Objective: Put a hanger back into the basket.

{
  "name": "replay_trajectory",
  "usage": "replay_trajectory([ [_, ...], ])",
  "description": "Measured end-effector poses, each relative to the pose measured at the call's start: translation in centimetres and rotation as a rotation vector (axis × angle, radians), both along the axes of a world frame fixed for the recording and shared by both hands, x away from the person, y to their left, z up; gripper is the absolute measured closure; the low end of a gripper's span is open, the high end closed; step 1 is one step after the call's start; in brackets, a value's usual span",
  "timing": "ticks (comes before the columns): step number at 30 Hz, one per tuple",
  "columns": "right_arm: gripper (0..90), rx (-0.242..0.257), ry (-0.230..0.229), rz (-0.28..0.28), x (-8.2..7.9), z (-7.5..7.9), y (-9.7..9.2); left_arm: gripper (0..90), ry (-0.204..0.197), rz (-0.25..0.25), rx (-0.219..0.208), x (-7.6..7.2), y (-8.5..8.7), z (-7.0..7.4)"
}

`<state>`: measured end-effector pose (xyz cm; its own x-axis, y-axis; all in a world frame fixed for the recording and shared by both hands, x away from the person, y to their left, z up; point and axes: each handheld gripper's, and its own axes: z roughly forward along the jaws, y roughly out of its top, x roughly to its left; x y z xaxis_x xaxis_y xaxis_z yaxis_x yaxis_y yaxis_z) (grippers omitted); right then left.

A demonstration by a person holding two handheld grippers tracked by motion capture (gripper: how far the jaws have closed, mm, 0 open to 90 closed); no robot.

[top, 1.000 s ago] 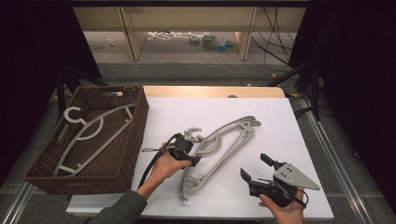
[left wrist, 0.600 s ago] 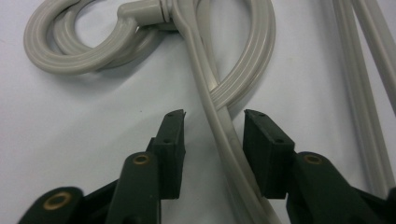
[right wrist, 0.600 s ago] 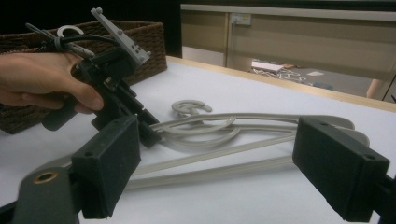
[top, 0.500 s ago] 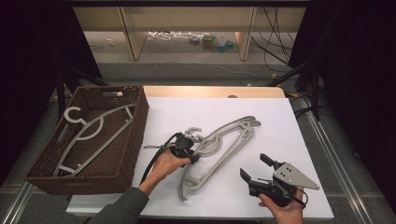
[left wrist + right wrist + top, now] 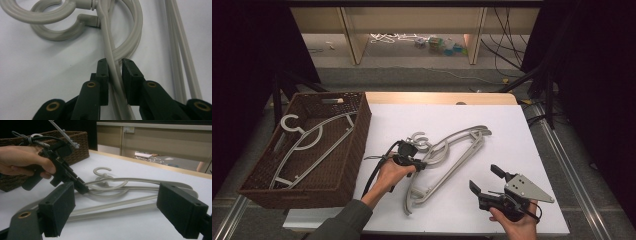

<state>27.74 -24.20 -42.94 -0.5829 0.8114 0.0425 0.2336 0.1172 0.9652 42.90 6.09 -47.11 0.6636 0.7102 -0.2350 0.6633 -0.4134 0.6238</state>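
White table (image 5: 532, 130), L hand-held gripper (image 5: 115, 65) pinching hanger arm (image 5: 110, 60) close-up

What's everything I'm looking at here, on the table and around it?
Hangers on the sheet: two, pale grey, stacked mid-table.
Hanger in the basket: one, pale grey, lying flat.
Basket: one, dark brown wicker, left of the table.
Sheet: one, white, covering the tabletop.
Clutter on the floor: several small things, too far off to tell.
Left gripper: black, its fingers just closing on the upper hanger's arm near the hooks.
Right gripper: black with grey plate, fingers wide apart, holding nothing, near the front right edge.
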Motion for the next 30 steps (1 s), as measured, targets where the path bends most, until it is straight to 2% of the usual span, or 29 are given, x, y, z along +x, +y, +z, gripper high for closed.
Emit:
replay_trajectory([
  [1,16.1,0.013,-0.016,0.002,0.1,0.0,0.1,77.5,0.003,0.018,-0.023,0.0,0.0,0.0],
  [4,16.1,-0.004,-0.001,0.001,0.0,0.0,0.0,78.9,0.011,0.037,-0.078,-0.1,0.2,0.2],
  [7,16.1,0.011,-0.016,0.002,0.1,0.0,0.1,79.6,0.01,0.04,-0.081,-0.3,0.2,0.2],
  [10,16.1,-0.006,-0.004,-0.003,0.0,0.0,0.0,80.0,-0.001,0.046,-0.094,-0.3,0.2,0.4],
  [11,16.1,0.013,-0.015,0.003,0.0,0.0,0.1,80.2,-0.009,0.046,-0.094,-0.4,0.2,0.5],
  [12,16.1,-0.008,-0.011,-0.001,0.0,0.1,-0.1,80.4,-0.014,0.044,-0.094,-0.4,0.2,0.5],
  [14,16.0,0.01,-0.013,0.003,0.1,0.0,0.0,80.7,-0.016,0.052,-0.108,-0.5,0.3,0.6],
  [15,16.1,-0.008,-0.005,-0.006,0.0,0.1,-0.1,81.0,-0.009,0.056,-0.121,-0.5,0.3,0.6],
  [16,16.0,0.008,-0.008,-0.001,0.0,0.1,0.0,81.4,-0.005,0.062,-0.137,-0.5,0.3,0.7],
  [18,16.0,-0.003,-0.012,-0.004,0.0,0.1,-0.1,81.8,-0.014,0.055,-0.138,-0.6,0.4,0.9],
  [19,16.0,0.006,-0.011,0.0,0.0,0.0,0.0,81.9,-0.02,0.068,-0.15,-0.7,0.3,1.0],
  [24,16.0,-0.006,-0.014,-0.006,-0.1,0.1,-0.1,82.0,-0.023,0.072,-0.168,-0.8,0.5,1.3],
  [28,16.0,-0.009,-0.008,0.0,-0.1,0.2,-0.1,82.0,-0.024,0.099,-0.221,-0.9,0.6,1.8],
  [30,15.9,-0.006,-0.008,-0.003,-0.1,0.2,-0.1,82.0,-0.029,0.105,-0.228,-1.0,0.8,2.1],
])
